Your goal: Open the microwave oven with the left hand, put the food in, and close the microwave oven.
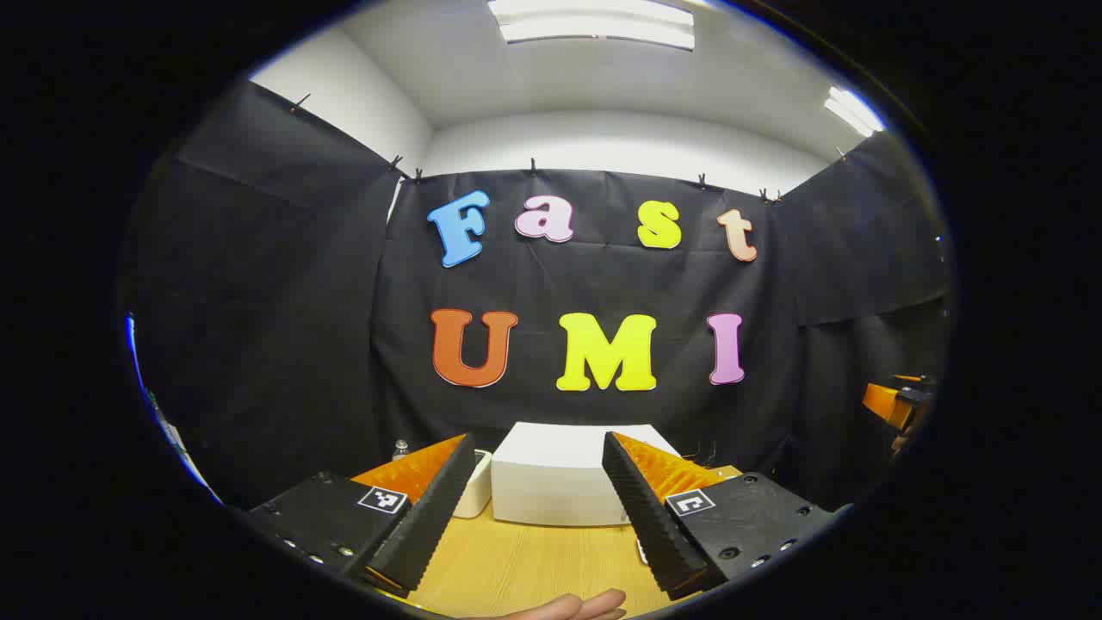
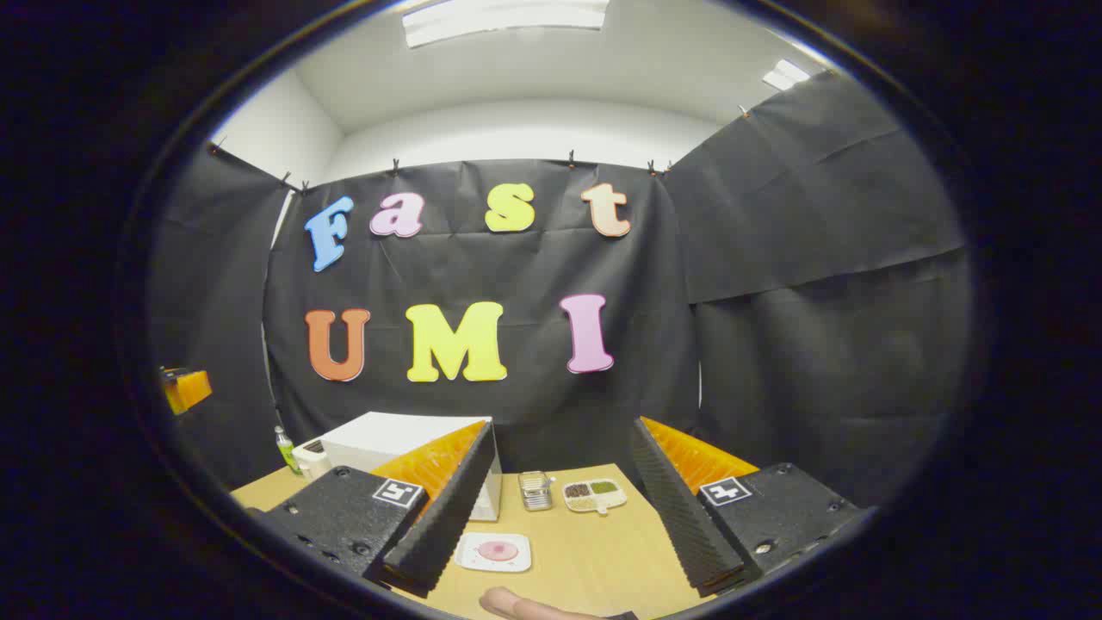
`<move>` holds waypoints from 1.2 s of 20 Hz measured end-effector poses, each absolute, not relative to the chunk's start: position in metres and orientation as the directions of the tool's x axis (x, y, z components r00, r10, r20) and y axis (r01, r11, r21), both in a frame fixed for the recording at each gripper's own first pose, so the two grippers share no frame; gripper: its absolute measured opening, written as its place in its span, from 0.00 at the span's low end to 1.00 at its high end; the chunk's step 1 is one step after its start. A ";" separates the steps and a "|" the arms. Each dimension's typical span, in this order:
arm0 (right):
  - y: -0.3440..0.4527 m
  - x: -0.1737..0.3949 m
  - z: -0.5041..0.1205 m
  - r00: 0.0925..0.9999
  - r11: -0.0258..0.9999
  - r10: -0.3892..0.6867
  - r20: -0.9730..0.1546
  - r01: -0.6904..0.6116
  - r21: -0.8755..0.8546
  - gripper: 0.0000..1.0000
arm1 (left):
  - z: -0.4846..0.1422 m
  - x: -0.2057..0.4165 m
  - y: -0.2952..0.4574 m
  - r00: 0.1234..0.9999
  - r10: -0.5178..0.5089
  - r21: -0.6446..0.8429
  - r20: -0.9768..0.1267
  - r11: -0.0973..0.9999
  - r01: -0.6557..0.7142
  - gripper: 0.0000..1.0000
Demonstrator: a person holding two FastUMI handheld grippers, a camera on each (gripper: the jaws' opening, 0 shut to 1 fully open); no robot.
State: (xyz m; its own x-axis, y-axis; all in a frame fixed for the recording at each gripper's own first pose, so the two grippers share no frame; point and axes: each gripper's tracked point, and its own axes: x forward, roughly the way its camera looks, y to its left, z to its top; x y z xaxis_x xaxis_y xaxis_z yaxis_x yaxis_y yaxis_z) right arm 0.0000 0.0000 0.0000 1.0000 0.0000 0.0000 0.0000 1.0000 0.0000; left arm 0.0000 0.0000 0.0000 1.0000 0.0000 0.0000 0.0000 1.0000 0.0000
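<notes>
- In the left gripper view a hand [image 1: 577, 607] lies at 6 o'clock on the wooden table [image 1: 516, 564], nearest the camera.
- The left gripper [image 1: 538, 508] has its fingers spread well apart, holding nothing.
- Past those fingers, at 12 o'clock, stands the white microwave oven [image 1: 560, 474], with a small white container [image 1: 478, 486] just beside it at 9 o'clock.
- In the right gripper view a fingertip [image 2: 516, 605] shows at 6 o'clock.
- The right gripper [image 2: 564, 508] also stands wide apart and empty.
- Between its fingers, low on the table, a white plate with pink food [image 2: 495, 552] lies near the microwave's front corner.
- Farther off sit a metal rack [image 2: 535, 491] and a divided dish of seasonings [image 2: 594, 495].
- A green bottle [image 2: 285, 449] stands at 9 o'clock of the microwave.
</notes>
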 end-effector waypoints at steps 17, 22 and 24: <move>0.001 -0.008 0.002 1.000 0.999 -0.011 0.011 0.011 -0.035 0.94 | -0.014 0.010 -0.017 0.998 -0.061 -0.010 -0.016 0.998 0.061 0.93; 0.002 -0.007 0.000 1.000 1.000 0.000 0.016 0.000 -0.001 0.94 | -0.029 0.038 -0.029 0.998 -0.062 -0.022 -0.016 0.998 0.062 0.93; 0.003 -0.008 -0.002 1.000 1.000 0.011 0.017 -0.011 0.006 0.94 | -0.043 0.052 -0.039 0.996 -0.083 -0.020 -0.031 0.996 0.082 0.93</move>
